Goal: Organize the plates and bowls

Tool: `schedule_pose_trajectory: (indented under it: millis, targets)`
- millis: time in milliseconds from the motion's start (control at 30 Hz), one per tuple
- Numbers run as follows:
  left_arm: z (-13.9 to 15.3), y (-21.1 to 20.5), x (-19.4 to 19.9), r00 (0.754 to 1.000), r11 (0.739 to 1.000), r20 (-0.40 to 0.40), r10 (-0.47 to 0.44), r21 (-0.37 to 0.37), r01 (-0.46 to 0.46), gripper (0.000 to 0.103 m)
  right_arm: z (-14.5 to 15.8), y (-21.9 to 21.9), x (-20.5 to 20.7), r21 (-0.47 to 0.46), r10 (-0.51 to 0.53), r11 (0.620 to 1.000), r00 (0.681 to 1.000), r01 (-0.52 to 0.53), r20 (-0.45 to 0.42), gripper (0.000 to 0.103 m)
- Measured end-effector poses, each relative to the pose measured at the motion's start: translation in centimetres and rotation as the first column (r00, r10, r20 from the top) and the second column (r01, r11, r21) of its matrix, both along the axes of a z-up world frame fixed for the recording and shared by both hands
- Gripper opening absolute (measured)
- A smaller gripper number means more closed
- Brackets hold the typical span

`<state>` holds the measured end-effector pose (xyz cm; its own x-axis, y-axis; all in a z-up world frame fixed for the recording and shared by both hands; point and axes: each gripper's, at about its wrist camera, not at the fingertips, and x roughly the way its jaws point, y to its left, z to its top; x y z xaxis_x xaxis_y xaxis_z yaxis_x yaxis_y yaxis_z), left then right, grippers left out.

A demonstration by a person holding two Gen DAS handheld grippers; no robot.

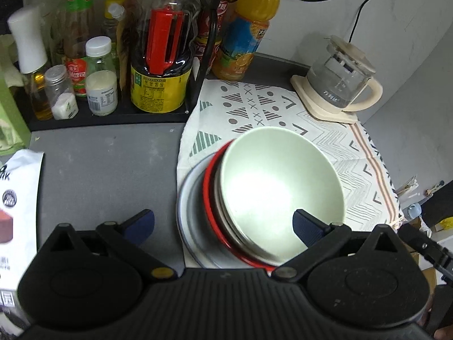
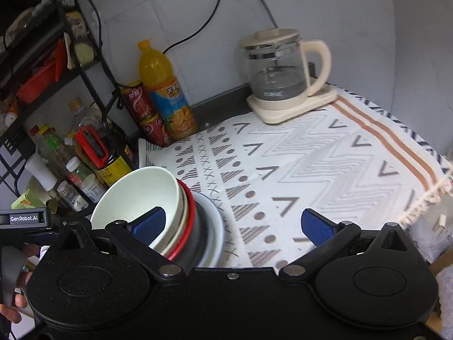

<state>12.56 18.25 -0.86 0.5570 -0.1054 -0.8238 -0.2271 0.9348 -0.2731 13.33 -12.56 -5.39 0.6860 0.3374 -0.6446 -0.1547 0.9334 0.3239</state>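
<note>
Left claw [image 1: 223, 226]: released, jaws spread wide, nothing between the blue pads [image 1: 141, 223]; I have it hanging over the near rim of the stack [image 1: 215, 221]. Right claw [image 2: 232, 225]: also released, empty, pads [image 2: 318, 228] well apart, one in front of the top bowl, the other over the cloth.

Stack, item by item, top down:
- bowl [image 1: 277, 187], pale green-white, deep, plain and glossy inside, a bright glare at its bottom; it sits tilted, leaning toward the shelf side.
- a second, off-white bowl under it, only its rim showing.
- red bowl [image 2: 188, 226], seen as a red rim band.
- plate [image 1: 188, 215], grey-white, wide, with a thin blue edge line; lowest piece.

Location: stack stands on the near left edge of the patterned cloth [image 2: 325, 164], at the border with the bare grey counter [image 1: 107, 170]. Pieces nest unevenly, rims offset.

Nearby: kettle [image 2: 276, 68] at the far corner of the cloth, well apart; orange bottle [image 2: 167, 90] and condiment shelf [image 1: 113, 116] behind.
</note>
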Motion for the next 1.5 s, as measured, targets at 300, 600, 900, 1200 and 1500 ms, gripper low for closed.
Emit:
schedule_pose_trajectory:
  millis: [300, 600, 900, 1200, 1500]
  targets:
    - [1.4, -2.4, -4.0, 1.000, 0.999, 0.024, 0.005, 0.034, -0.006, 0.103, 1.1, -2.6, -3.5, -0.009, 0.003, 1.000, 1.000, -0.003, 0.005, 0.103]
    - [2.5, -4.1, -7.7, 0.998, 0.998, 0.059, 0.017, 0.059, -0.020, 0.103, 2.1, -4.7, -6.4, -0.028, -0.020, 0.999, 0.998, 0.021, 0.052, 0.103]
    - [3.5, -6.0, -11.0, 0.995, 0.994, 0.098, 0.013, 0.105, -0.024, 0.103, 3.0, -5.8, -9.4, -0.054, 0.006, 0.999, 0.995, -0.001, 0.099, 0.103]
    - [3.4, -8.2, -13.4, 0.995, 0.989, 0.099, 0.001, 0.147, -0.015, 0.103, 3.1, -7.0, -11.9, -0.089, 0.026, 0.996, 0.994, -0.016, 0.110, 0.103]
    - [3.3, -9.7, -14.6, 0.995, 0.984, 0.100, -0.024, 0.180, 0.006, 0.103, 3.6, -7.9, -13.7, -0.108, 0.048, 0.993, 0.992, -0.035, 0.119, 0.103]
